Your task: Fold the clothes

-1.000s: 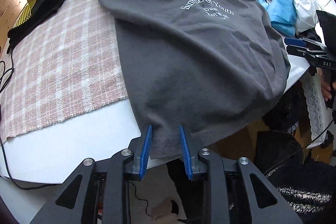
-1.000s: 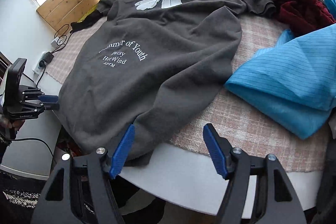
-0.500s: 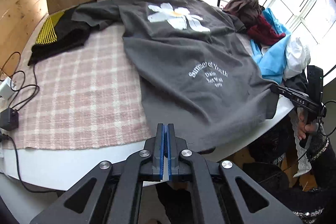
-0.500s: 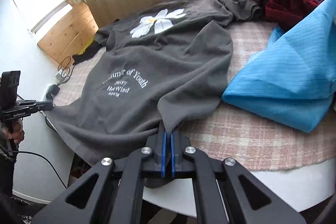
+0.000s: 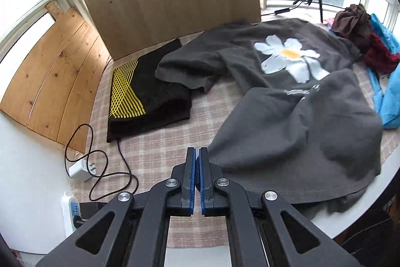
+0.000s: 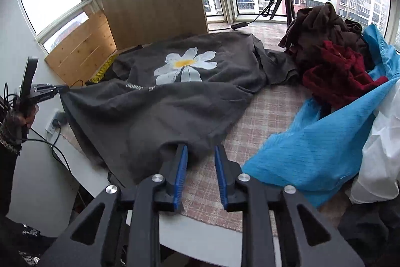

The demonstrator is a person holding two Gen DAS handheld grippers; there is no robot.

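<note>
Hem of the grey T-shirt (image 5: 295, 121) is the thing your next move turns on, and it lies at twelve o'clock from both tools, with the shirt's long axis running away from you toward the flower print (image 5: 290, 56) at the far side. Your left hand-held gripper (image 5: 197, 162) is closed on the hem corner; a dark bit of cloth shows between its blue pads, and the fabric rises from there toward two o'clock. Your right hand-held gripper (image 6: 200, 157) has just been opening: its jaws now stand apart, the other hem corner hangs against the inner side of the left pad, and I judge this pad does not press it any more. So only the left side holds the shirt.

The shirt lies on the checked cloth (image 5: 155, 147) over the round tabletop (image 6: 200, 229), its near half lifted and bunched over the printed text. The folded black garment (image 5: 145, 101) sits at eleven o'clock from your left tool, the pile of blue and red clothes (image 6: 325, 116) at two o'clock from your right. I think you must take the right corner again before you carry the hem forward.
</note>
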